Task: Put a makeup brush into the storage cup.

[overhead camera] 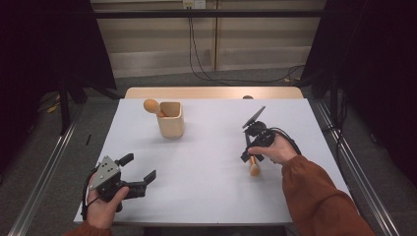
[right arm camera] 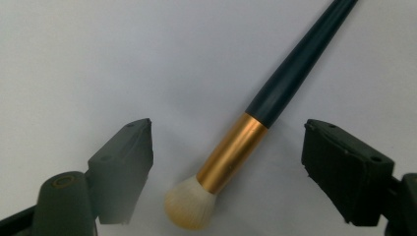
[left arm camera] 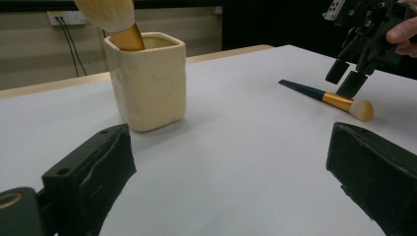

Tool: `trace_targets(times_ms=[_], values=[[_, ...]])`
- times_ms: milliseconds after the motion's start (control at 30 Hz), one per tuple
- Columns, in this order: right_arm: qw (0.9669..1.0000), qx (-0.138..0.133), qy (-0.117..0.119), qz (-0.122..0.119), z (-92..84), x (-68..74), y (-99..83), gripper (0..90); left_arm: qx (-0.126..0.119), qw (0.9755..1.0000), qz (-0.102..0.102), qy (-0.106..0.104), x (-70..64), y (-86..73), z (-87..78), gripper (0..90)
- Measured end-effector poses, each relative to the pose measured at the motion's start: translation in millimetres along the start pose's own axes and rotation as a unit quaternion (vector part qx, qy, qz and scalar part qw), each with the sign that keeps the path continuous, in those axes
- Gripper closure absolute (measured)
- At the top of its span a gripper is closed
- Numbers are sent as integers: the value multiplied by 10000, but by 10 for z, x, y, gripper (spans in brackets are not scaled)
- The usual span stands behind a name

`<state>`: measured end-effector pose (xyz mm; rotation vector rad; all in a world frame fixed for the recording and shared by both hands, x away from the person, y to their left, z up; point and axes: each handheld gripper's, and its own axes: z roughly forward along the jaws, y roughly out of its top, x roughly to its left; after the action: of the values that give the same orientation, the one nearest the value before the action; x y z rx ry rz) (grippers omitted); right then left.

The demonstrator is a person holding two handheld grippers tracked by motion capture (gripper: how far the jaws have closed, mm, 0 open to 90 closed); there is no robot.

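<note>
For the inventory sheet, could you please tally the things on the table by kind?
Makeup brushes: 2, one lying flat, one standing in the holder
Cream holder cup: 1
Handheld grippers: 2, left, right
Total: 5

high view – overhead, far | gripper views – low, near; share brush [left arm camera: 325, 98]

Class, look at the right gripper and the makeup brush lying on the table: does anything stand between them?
Nothing visible does. The right gripper hangs over the brush, jaws open astride its gold ferrule, pads not touching.
</note>
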<state>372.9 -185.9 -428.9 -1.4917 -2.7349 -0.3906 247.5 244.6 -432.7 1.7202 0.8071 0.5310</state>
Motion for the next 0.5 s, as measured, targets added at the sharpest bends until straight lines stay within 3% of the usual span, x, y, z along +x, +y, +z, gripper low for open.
trace_targets(times_ms=[200, 367, 433, 500], values=[[9991, 347, -225, 77, 67, 7, 29, 275, -3, 10000, 7, -25, -3, 2, -3, 39], [9980, 561, -205, 205, 102, 14, 28, 331, 13, 10000, 15, -22, 7, -1, -1, 39], [9973, 666, -194, 237, 129, 16, 33, 428, 7, 10000, 21, -21, 6, 0, -1, 39], [9972, 686, -128, 273, 154, 15, 33, 461, 11, 10000, 26, -17, 7, -1, -1, 39]])
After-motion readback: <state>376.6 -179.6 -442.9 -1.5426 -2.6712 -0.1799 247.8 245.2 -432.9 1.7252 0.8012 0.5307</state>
